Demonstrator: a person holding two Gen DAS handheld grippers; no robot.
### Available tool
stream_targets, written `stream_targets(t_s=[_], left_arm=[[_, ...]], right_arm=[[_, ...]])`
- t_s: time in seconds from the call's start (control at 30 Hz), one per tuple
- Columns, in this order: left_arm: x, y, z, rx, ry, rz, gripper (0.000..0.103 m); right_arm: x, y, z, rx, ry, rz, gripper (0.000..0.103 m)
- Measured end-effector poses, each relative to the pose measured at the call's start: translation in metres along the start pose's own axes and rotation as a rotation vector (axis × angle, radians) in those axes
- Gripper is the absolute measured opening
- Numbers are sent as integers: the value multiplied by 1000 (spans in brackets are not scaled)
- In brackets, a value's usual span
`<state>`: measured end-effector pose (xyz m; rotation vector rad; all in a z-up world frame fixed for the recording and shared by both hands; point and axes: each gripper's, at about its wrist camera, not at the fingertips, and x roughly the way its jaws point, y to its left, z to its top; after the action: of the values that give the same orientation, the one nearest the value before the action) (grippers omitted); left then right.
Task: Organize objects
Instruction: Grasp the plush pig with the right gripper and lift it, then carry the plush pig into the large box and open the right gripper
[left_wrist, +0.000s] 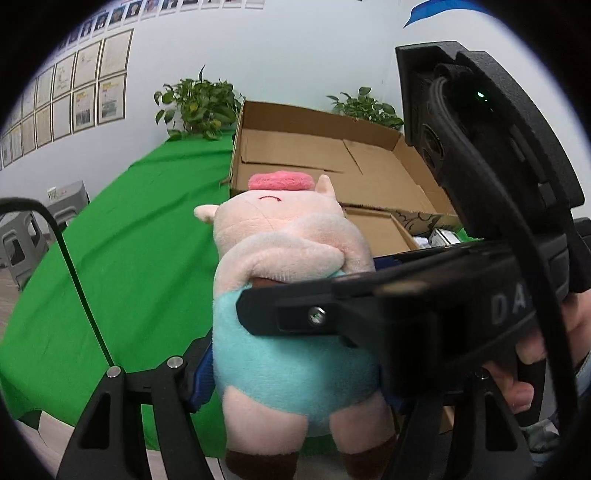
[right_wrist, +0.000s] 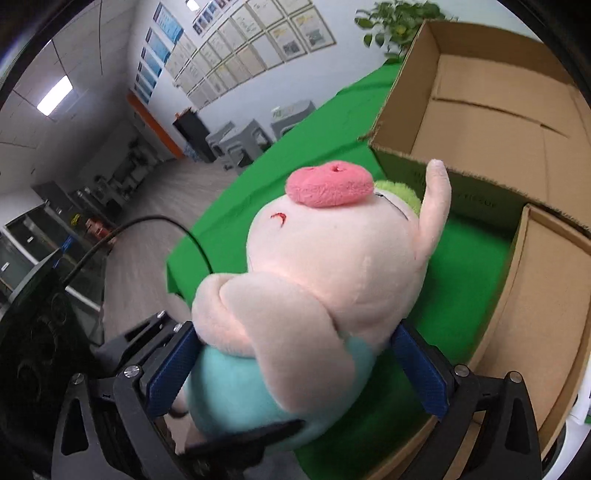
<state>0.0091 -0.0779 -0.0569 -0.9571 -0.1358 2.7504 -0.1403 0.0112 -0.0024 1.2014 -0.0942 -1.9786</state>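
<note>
Closest in, a plush pig (left_wrist: 291, 325) in a turquoise outfit sits between both tools at once. The left gripper (left_wrist: 295, 376) has its blue pads (left_wrist: 201, 384) pressed against the toy's turquoise belly, jaws about half spread around it, while the right gripper (right_wrist: 295, 365) stands with its jaws very wide, one blue pad (right_wrist: 170, 369) touching the toy's side and the other (right_wrist: 419, 373) just beside it; I cannot tell whether that one presses. In the left wrist view the right tool's black finger lies across the pig's middle, and a hand (left_wrist: 532, 354) grips its handle at the right edge. The pig is held up off the green cloth (left_wrist: 140, 258), its pink snout pointing away toward an open cardboard box (right_wrist: 491, 110) that stands on the cloth just beyond it. A smaller box (right_wrist: 550, 295) sits beside that one. Farther back are potted plants (left_wrist: 199, 107), grey stools (right_wrist: 243, 140) and framed papers (left_wrist: 88, 96) on the white wall.
</note>
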Motion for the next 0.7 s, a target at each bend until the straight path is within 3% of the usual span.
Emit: stream_targets(t_s=[0.2, 0.47, 0.57, 0.7], left_arm=[[-6, -11, 40, 68, -110, 46, 70], [-14, -28, 147, 168, -372, 46, 70], [-2, -29, 173, 186, -382, 28, 70], [21, -23, 192, 191, -359, 14, 70]], right_arm=[[-28, 12, 25, -50, -129, -14, 80], [-123, 46, 125, -236, -383, -108, 72], [-152, 44, 148, -229, -435, -129, 72], [-160, 33, 177, -214, -457, -145, 72]])
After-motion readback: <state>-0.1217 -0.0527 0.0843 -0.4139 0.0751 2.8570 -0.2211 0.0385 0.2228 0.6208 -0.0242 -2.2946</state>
